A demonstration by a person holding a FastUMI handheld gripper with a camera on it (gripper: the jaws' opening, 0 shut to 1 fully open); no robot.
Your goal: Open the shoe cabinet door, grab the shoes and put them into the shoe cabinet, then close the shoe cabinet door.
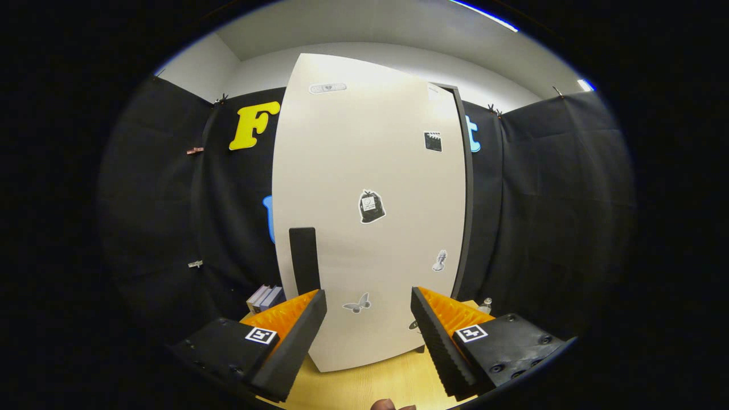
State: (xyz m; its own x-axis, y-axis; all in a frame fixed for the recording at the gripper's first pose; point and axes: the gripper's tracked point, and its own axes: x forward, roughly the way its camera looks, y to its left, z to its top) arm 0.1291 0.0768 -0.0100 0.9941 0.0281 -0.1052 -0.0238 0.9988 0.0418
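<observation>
Facing the shoe cabinet door (370, 216) with the claw (369, 327) spread open and holding nothing.
Left to right: books (265, 297) lie on the wooden surface (370, 384) beside the cabinet; a dark upright handle (303, 259) sits near the door's left edge, just beyond the left finger; the door looks shut. Shoes are not visible, so this fits before opening or after closing. Any grip should straddle the handle squarely.

I note a stack of books (265, 298) lying on the light wooden table (370, 384), against the black cloth wall (547, 216). I see a small clear bottle (486, 306) standing on the table's far side. Small clips (195, 150) pin the cloth; above it I record a plain white wall (398, 62).
</observation>
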